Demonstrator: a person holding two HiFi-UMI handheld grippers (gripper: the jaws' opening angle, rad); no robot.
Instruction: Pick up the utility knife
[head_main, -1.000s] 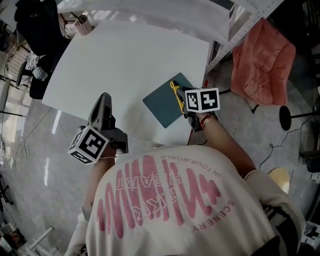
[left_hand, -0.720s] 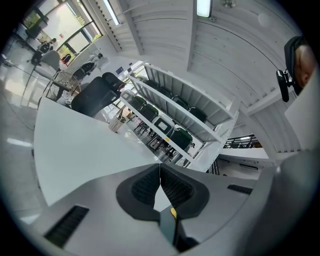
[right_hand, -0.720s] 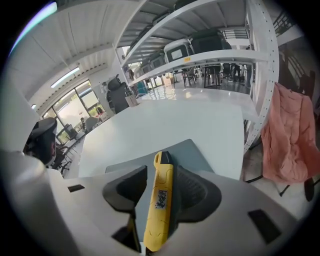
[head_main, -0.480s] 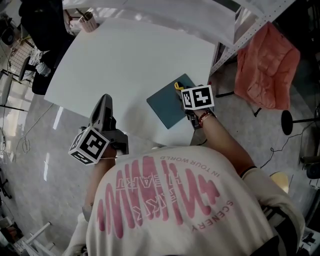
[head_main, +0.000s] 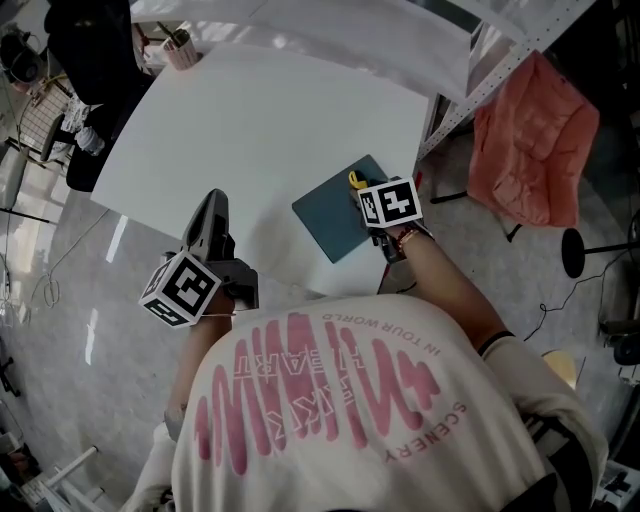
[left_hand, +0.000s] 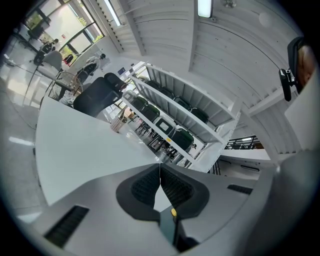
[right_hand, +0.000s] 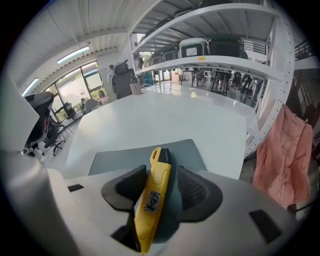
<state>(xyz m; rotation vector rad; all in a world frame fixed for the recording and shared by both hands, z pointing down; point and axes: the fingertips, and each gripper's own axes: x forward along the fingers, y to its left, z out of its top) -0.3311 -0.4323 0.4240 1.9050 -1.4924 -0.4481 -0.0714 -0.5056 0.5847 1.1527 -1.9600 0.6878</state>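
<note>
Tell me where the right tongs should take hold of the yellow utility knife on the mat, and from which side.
Grip the utility knife across its yellow mid-body, on its two long sides. It lies flat on the teal mat, long and slim, with its black-tipped end pointing away from the right tongs. Come from its near end, along its length. The open jaws straddle it there.
</note>
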